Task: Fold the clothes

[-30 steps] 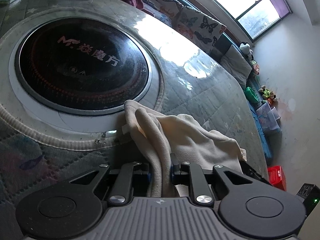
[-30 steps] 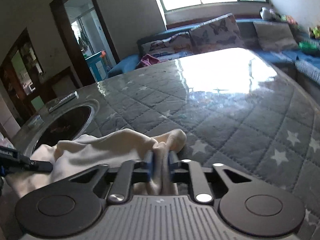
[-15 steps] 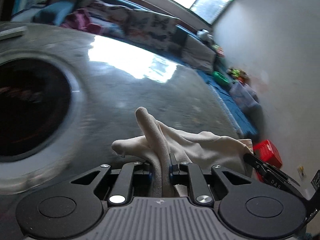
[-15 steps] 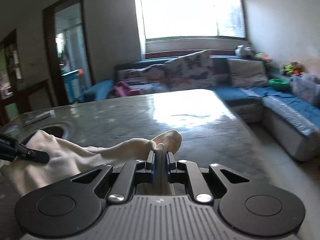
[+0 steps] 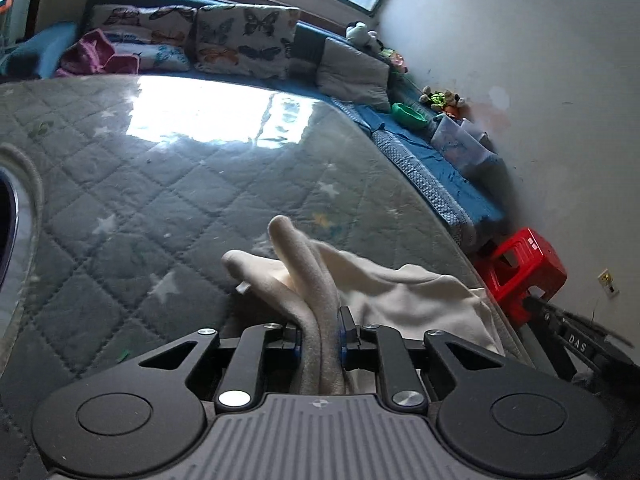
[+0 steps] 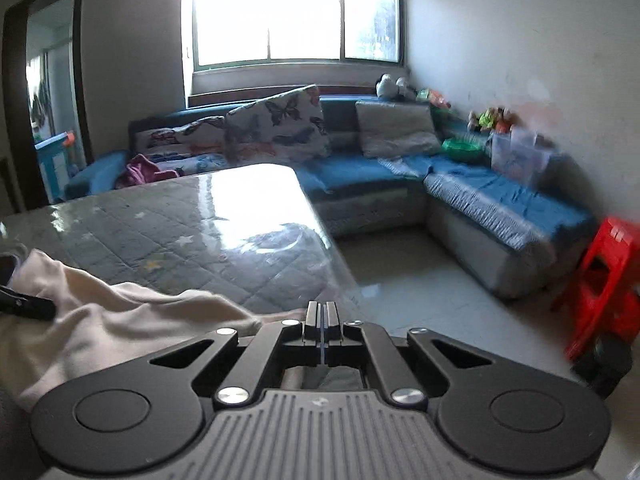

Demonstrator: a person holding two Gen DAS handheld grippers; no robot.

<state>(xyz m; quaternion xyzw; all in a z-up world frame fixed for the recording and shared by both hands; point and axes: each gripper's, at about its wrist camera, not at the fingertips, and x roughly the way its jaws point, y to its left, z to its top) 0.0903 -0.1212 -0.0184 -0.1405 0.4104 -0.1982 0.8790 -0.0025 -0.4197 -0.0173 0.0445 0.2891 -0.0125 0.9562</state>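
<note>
A cream garment (image 5: 384, 292) lies bunched on the quilted grey table (image 5: 160, 184). My left gripper (image 5: 320, 320) is shut on a thick fold of it that sticks up between the fingers. In the right wrist view the garment (image 6: 120, 320) spreads from the left gripper (image 6: 28, 306) towards my right gripper (image 6: 322, 316). The right gripper's fingers are pressed together and no cloth shows between them. The cloth's edge ends beside its left finger. In the left wrist view the right gripper (image 5: 568, 336) sits just off the garment's right corner.
A blue corner sofa (image 6: 500, 200) with butterfly cushions (image 6: 280, 120) runs behind and right of the table. A red plastic stool (image 6: 604, 280) stands on the tiled floor at right. The round cooktop rim (image 5: 16, 200) shows at far left.
Both grippers swung right, away from the cooktop towards the table's right edge. The fold that stuck out of the right gripper's fingers is gone, and those fingers have closed together.
</note>
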